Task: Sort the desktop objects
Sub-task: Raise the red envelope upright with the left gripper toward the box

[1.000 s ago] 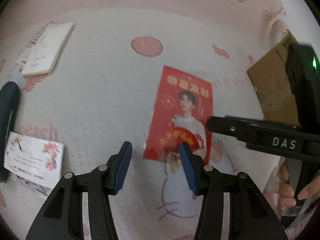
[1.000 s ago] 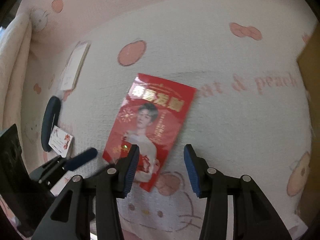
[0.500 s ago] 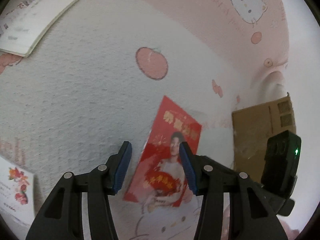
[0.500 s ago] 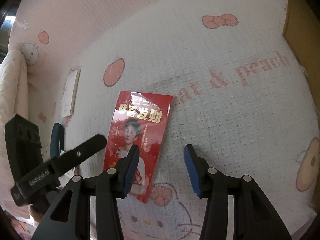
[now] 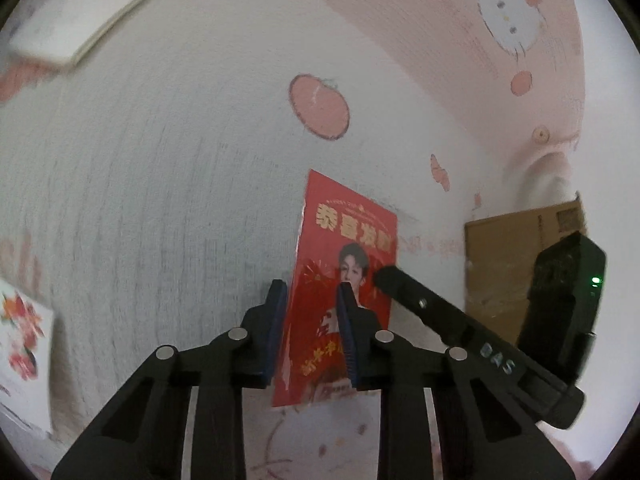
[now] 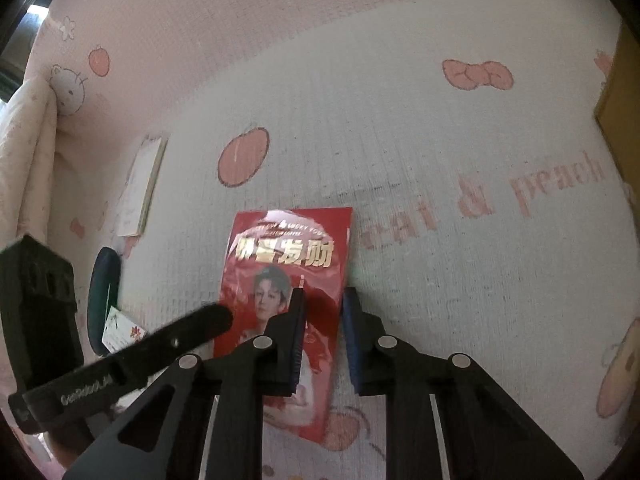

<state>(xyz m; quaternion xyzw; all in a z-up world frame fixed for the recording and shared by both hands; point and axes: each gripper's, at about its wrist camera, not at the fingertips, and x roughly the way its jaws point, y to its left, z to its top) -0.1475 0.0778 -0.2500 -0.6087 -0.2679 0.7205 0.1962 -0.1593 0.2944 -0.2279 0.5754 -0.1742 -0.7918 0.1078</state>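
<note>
A red envelope (image 5: 348,240) with gold characters and a portrait lies on the pink and white cartoon cloth. My left gripper (image 5: 312,292) straddles its left edge, jaws partly closed with a gap still between them. In the right wrist view the envelope (image 6: 288,248) lies ahead and my right gripper (image 6: 323,298) straddles its right edge, jaws narrowed but apart. Whether either pad touches the envelope I cannot tell. Each gripper shows in the other's view, the right one (image 5: 460,316) and the left one (image 6: 160,344).
A white notepad (image 5: 88,12) lies at the far left, also in the right wrist view (image 6: 140,188). A floral card (image 5: 20,340) is at the left edge. A dark oval case (image 6: 103,296) lies beside the card. A cardboard box (image 5: 516,256) stands at the right.
Both grippers have moved in over the red envelope and their jaws have narrowed around its left and right edges. The envelope now sits between the fingers of each.
</note>
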